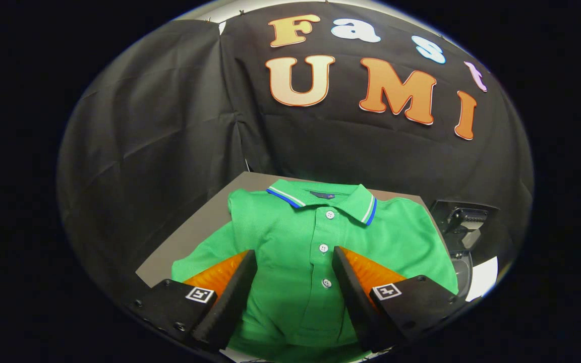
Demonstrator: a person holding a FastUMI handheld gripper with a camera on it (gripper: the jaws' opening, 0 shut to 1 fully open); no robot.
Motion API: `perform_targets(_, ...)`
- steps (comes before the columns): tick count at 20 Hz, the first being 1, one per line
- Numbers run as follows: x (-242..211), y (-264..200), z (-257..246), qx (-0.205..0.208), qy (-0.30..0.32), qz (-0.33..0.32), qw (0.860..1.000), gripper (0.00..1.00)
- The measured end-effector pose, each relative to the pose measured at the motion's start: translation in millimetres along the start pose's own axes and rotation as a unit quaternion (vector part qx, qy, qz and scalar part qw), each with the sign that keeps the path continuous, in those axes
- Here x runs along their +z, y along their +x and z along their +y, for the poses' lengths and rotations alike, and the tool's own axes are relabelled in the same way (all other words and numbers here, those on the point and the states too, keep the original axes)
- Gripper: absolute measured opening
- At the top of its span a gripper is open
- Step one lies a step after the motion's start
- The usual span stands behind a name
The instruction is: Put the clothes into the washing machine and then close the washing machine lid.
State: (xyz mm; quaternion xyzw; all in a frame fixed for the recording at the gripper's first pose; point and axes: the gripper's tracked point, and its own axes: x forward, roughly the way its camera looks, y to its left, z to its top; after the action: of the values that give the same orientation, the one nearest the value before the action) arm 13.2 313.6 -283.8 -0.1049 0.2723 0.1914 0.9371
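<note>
One green polo shirt point(290, 237) lies spread flat, front up, on a single grey worktop point(189, 237) that stands against the black cloth wall point(169, 126) of the booth. Three white buttons point(324, 247) run in a line down its placket, from just under the collar to the lower chest. The collar point(321, 197) is folded down and edged with two stripes, one white and one blue, and a small dark label sits inside the neck. Two short sleeves reach out to either side, the one on the left lying down toward the near corner of the worktop, the other draping toward the far side edge. The claw point(294, 257) hangs low over the shirt with its two fingers spread wide apart, pinching nothing; the lower two buttons and the middle of the shirt's front lie between the fingers point(230, 297), while the top button and the collar lie beyond their tips. Whether the fingertips touch the cloth cannot be told. Each finger carries one small square black-and-white marker on its base. Just past the far side edge of the worktop, beside the shirt's sleeve, stands one dark machine point(464, 227) with a rounded opening, seen only in part, with a white surface below it
</note>
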Motion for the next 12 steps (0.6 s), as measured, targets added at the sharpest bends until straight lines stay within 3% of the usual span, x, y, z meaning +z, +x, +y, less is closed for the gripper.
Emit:
perform_targets(3,-0.4,1.7,-3.1,-0.002,0.003,0.000,1.000,0.86)
perform_targets(5,0.0,2.5,-6.7,0.003,0.006,0.003,1.000,0.67)
perform_targets(6,0.1,2.6,-10.9,0.001,0.009,0.008,1.000,0.66)
perform_targets(10,0.5,1.6,-14.5,0.018,0.039,0.019,0.999,0.33)
perform_targets(12,1.3,-0.6,-15.1,0.026,0.038,0.022,0.999,0.26)
